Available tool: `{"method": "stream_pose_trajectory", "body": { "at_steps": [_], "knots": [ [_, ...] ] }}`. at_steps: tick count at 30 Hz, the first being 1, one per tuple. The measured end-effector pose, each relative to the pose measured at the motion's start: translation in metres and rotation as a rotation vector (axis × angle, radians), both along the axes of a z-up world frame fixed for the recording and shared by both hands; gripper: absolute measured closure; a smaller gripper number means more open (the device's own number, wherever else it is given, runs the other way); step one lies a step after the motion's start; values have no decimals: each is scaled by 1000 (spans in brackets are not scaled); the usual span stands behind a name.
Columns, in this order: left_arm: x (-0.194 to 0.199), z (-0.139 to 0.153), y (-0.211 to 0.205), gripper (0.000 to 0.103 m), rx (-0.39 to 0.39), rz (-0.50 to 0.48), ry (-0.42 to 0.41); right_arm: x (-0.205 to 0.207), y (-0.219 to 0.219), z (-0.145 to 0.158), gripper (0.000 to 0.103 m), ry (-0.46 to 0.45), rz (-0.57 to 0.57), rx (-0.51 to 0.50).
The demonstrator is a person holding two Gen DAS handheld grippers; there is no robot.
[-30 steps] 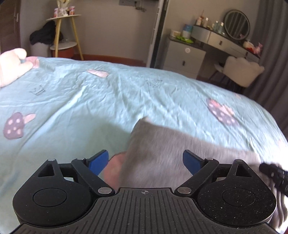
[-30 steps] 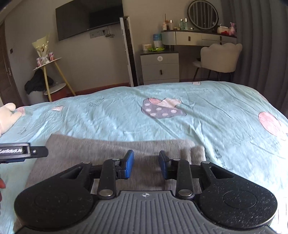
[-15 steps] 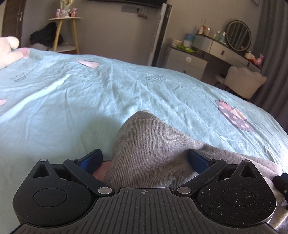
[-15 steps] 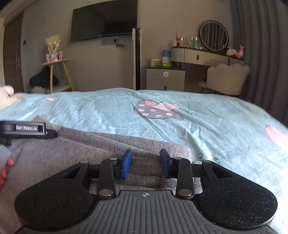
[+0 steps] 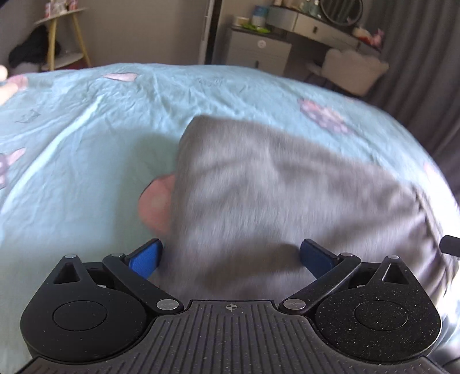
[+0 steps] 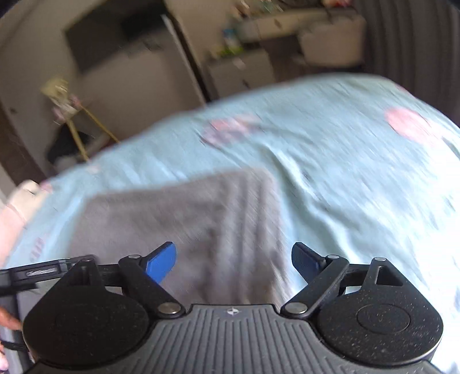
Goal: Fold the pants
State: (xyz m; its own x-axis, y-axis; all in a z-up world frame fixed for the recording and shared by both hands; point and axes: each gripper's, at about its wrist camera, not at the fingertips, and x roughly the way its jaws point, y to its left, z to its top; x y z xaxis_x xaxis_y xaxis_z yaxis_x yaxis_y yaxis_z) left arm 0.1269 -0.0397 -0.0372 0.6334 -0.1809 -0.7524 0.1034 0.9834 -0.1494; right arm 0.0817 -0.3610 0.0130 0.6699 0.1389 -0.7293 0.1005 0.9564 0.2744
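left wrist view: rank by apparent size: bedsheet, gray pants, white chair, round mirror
1. bedsheet, fills most of the frame.
2. gray pants, large, but close to the camera, which inflates them.
3. white chair.
4. round mirror, cut off at the top edge, so only roughly ranked; both are far off.

Grey pants (image 5: 281,195) lie folded on the bed.

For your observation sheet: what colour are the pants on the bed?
Grey; the pants show best in the left wrist view.
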Motion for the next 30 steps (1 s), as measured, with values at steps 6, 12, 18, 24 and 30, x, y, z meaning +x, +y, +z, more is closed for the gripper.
{"method": "stream_pose_trajectory", "body": {
  "at_steps": [6,12,18,24,30],
  "knots": [
    [-19,-16,7,0,-52,33,87,-6,-12,-27,11,137,-13,49],
    [1,4,50,0,-220,86,156,9,-37,-16,11,99,29,174],
    [45,-8,72,17,-343,64,242,40,-70,-45,10,169,2,441],
    [76,-22,54,15,-383,-70,295,62,-70,-73,7,166,35,582],
    [91,-31,48,33,-449,-102,323,79,-51,-72,20,121,66,544]
  ]
}}
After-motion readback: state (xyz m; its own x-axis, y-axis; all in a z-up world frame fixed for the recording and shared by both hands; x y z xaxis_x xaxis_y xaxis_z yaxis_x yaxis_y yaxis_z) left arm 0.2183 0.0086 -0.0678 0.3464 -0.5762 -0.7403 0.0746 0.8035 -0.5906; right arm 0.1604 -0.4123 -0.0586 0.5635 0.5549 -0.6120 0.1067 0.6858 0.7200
